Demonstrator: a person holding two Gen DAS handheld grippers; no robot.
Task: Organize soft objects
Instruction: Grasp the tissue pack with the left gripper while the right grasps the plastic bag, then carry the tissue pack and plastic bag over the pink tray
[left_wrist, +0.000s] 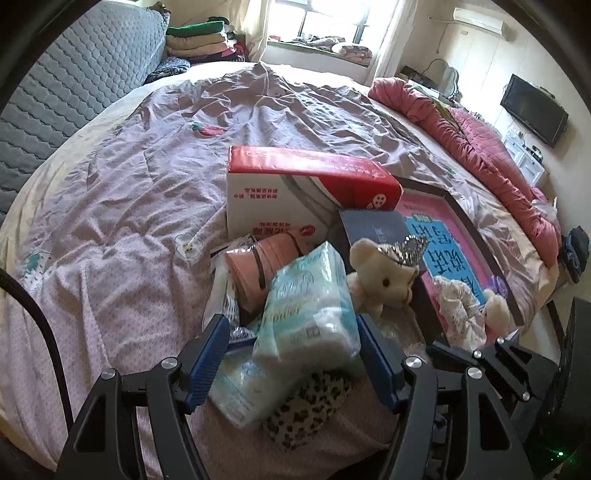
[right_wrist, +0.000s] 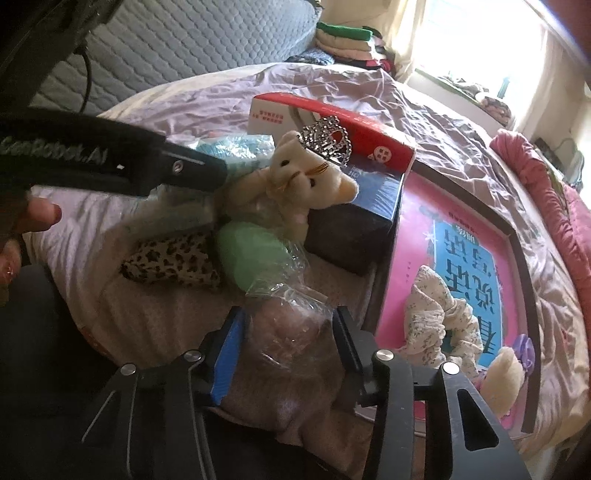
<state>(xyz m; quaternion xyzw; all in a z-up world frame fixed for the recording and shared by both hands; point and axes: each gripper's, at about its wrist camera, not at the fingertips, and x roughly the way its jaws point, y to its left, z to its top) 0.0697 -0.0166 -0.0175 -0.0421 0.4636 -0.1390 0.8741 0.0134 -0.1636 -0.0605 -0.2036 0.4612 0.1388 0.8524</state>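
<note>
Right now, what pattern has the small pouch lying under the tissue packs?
Leopard print, black spots on cream; the pouch shows best in the right wrist view.

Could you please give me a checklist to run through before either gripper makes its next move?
1. Tissue pack sits between the left gripper's fingers: ok.
2. Left pads press firmly on the pack: cannot tell.
3. Clear bag sits between the right gripper's fingers: ok.
4. Right pads have a firm hold on the bag: cannot tell.
5. Bear is clear of the left fingers: not ok, it lies right beside one finger.
6. Tray has free room: ok.
</note>
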